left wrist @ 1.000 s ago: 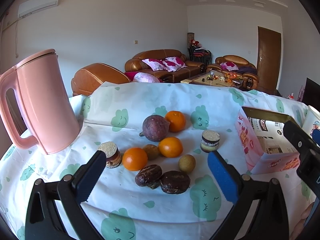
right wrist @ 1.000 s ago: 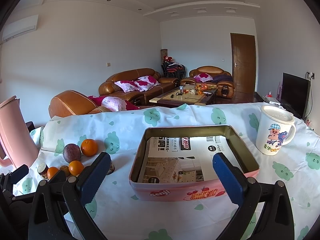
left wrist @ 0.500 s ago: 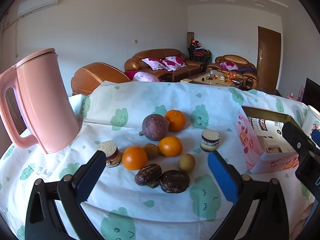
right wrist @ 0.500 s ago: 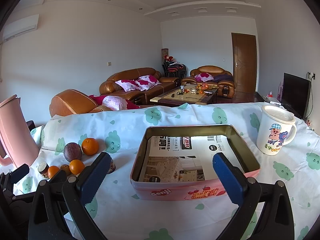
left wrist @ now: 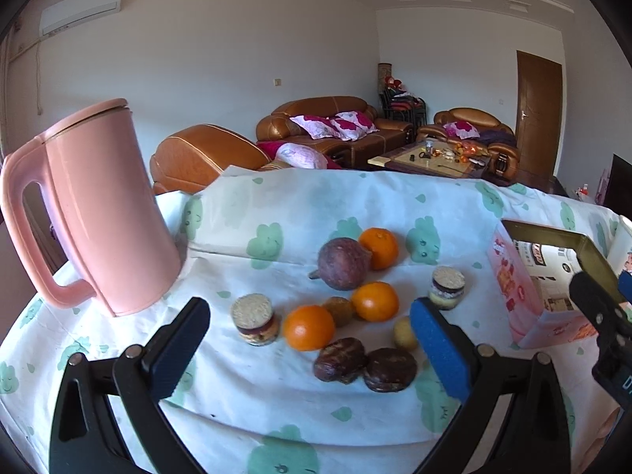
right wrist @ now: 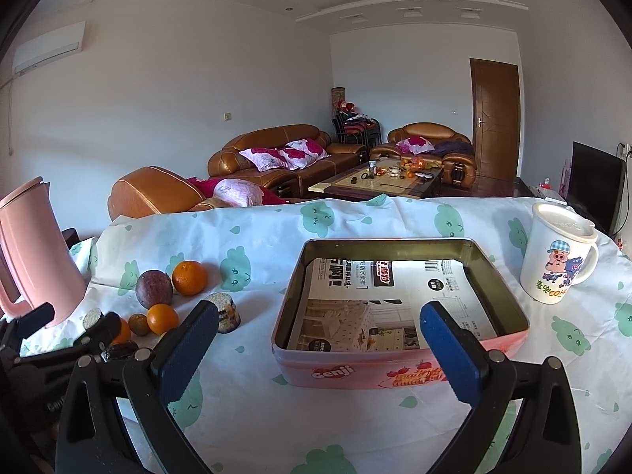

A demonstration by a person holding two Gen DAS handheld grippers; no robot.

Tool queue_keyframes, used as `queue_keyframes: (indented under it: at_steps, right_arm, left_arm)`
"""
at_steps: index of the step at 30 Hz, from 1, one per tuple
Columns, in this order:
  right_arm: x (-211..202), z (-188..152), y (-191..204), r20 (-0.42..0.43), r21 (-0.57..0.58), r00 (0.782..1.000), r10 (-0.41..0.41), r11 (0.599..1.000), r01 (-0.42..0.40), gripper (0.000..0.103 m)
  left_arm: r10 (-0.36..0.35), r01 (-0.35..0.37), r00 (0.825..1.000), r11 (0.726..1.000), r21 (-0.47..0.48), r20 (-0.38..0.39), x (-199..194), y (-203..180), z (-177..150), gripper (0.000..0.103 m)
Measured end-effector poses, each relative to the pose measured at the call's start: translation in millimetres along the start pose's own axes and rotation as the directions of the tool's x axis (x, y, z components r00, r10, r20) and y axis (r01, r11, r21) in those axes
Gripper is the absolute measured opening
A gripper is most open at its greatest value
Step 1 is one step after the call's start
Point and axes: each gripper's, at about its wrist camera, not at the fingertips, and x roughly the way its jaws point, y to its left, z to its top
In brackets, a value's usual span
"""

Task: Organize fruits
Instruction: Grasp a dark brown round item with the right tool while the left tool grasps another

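A: Fruits sit in a loose cluster on the tablecloth (left wrist: 245, 387): three oranges, nearest one (left wrist: 309, 328), a purple passion fruit (left wrist: 343, 264), two small brownish fruits, one yellowish one (left wrist: 403, 333). Snack cakes are mixed in, e.g. (left wrist: 254, 318).

B: Grippers?

A: Left gripper (left wrist: 312, 351) is spread wide, holds nothing, hangs just short of the cluster. Right gripper (right wrist: 316, 343) is equally wide and empty, aimed at the pink Genji tin (right wrist: 395, 373), which has only printed paper inside.

B: Step?

A: I'd say first pick, nothing sorted yet. Tin is the likely destination.

B: Next?

A: Probably left goes down over the nearest orange and closes. It touches a brown fruit behind it, and a dark cake (left wrist: 340, 359) sits just in front, so a clean approach matters.
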Motion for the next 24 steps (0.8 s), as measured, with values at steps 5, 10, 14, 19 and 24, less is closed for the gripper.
queue_keyframes:
  at_steps: [5, 10, 14, 19, 24]
  right_arm:
    - [2.6, -3.6, 13.7, -0.039, -0.027, 0.993, 0.115, 0.993, -0.116, 0.102]
    - [12.1, -10.7, 46.2, -0.145, -0.062, 0.953, 0.267, 0.959, -0.278, 0.101]
    - [31.5, -23.2, 88.1, -0.292, -0.138, 0.902, 0.318, 0.919, -0.369, 0.08]
    - [64.3, -38.7, 119.9, -0.449, -0.146, 0.844, 0.292, 0.908, -0.392, 0.069]
    - [71.5, -37.7, 129.5, -0.457, -0.161, 0.838, 0.298, 0.899, -0.408, 0.049]
  left_arm:
    - [0.12, -0.119, 0.992, 0.992, -0.052, 0.023, 0.4, 46.2, 13.0, 0.103]
    - [0.096, -0.096, 0.995, 0.989, -0.115, -0.011, 5.1, 76.7, 14.7, 0.103]
    - [0.055, -0.063, 0.996, 0.991, -0.121, -0.073, 17.3, 80.1, 12.3, 0.103]
    - [-0.043, 0.028, 0.992, 0.991, -0.129, -0.115, 22.9, 71.4, 10.1, 0.102]
    - [-0.105, 0.094, 0.987, 0.991, -0.094, -0.124, 20.8, 54.7, 9.0, 0.102]
